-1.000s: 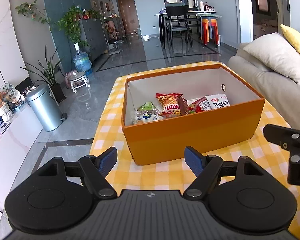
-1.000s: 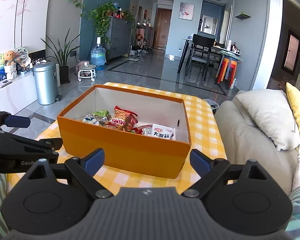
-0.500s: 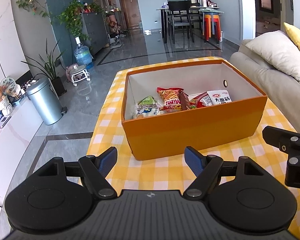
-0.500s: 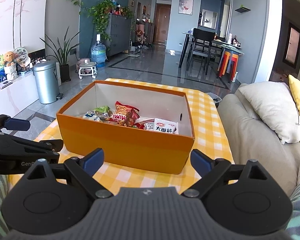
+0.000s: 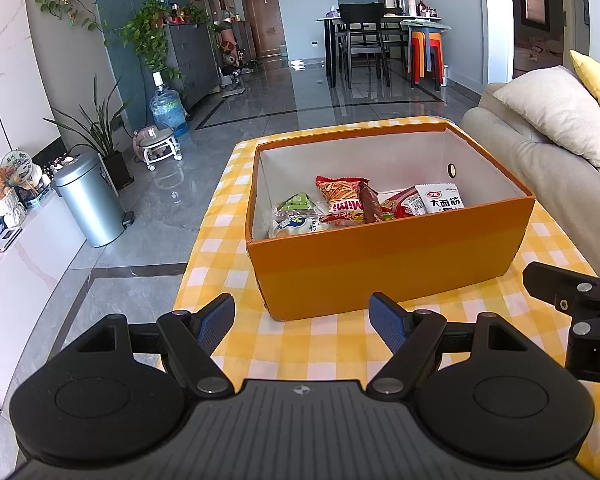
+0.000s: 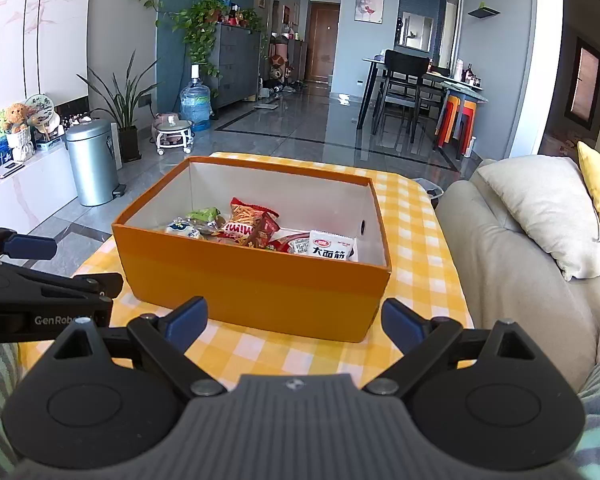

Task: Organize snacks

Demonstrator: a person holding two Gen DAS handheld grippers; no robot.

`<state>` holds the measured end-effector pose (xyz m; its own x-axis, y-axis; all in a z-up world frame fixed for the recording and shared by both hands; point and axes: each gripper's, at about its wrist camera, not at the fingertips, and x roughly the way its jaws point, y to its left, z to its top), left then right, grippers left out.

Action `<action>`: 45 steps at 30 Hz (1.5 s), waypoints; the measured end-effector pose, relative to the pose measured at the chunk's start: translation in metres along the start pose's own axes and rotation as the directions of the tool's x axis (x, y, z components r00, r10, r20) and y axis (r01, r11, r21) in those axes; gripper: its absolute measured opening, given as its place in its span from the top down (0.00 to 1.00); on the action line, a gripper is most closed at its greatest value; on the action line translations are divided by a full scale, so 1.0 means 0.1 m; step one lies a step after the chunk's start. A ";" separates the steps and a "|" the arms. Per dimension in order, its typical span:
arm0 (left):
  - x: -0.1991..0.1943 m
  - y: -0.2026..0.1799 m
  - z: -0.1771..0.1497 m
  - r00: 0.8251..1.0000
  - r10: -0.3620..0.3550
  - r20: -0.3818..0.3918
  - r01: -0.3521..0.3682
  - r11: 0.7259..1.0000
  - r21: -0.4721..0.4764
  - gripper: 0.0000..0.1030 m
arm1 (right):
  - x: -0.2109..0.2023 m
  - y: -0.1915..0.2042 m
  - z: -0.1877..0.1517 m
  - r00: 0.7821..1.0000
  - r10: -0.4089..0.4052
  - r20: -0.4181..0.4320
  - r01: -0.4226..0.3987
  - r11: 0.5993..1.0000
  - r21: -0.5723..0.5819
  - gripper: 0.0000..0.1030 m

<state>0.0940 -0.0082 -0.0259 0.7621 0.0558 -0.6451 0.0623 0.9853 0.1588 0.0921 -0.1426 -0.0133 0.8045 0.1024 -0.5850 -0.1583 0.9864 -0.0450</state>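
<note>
An orange box (image 5: pixel 380 268) (image 6: pixel 252 292) stands on a yellow checked tablecloth (image 5: pixel 332 344) (image 6: pixel 416 216). Several snack packets lie inside: a red chip bag (image 5: pixel 342 200) (image 6: pixel 248 226), a white packet with black characters (image 5: pixel 440 199) (image 6: pixel 330 246), a green-and-white packet (image 5: pixel 298 216) (image 6: pixel 202 216). My left gripper (image 5: pixel 302 322) is open and empty, in front of the box's near wall. My right gripper (image 6: pixel 294 324) is open and empty, also short of the box. Each gripper shows at the edge of the other's view.
A beige sofa with a cream cushion (image 6: pixel 540 216) and a yellow one (image 5: pixel 598 76) runs along the table's right side. A metal bin (image 5: pixel 88 200), plants and a water bottle (image 5: pixel 166 110) stand on the floor to the left. A dining table (image 6: pixel 416 88) is far behind.
Both grippers have drawn back a little from the box and tilted, so the box sits farther off and more of its inside shows. Both stay open and empty.
</note>
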 end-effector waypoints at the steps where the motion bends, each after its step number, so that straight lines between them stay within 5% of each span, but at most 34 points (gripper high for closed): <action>1: 0.00 0.00 0.00 1.000 0.000 0.000 0.000 1.000 0.000 0.13 | 0.00 0.00 0.00 1.000 0.000 -0.001 0.000 1.000 0.000 0.12; 45: 0.01 -0.05 0.01 1.000 -0.022 -0.007 0.022 1.000 -0.003 0.13 | 0.13 -0.02 -0.04 0.997 0.013 -0.077 -0.011 0.999 0.030 0.12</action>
<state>0.0948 -0.0129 -0.0266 0.7559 0.0355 -0.6537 0.0767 0.9868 0.1424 0.1004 -0.1433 -0.0245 0.7560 0.1054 -0.6461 -0.1502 0.9885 -0.0145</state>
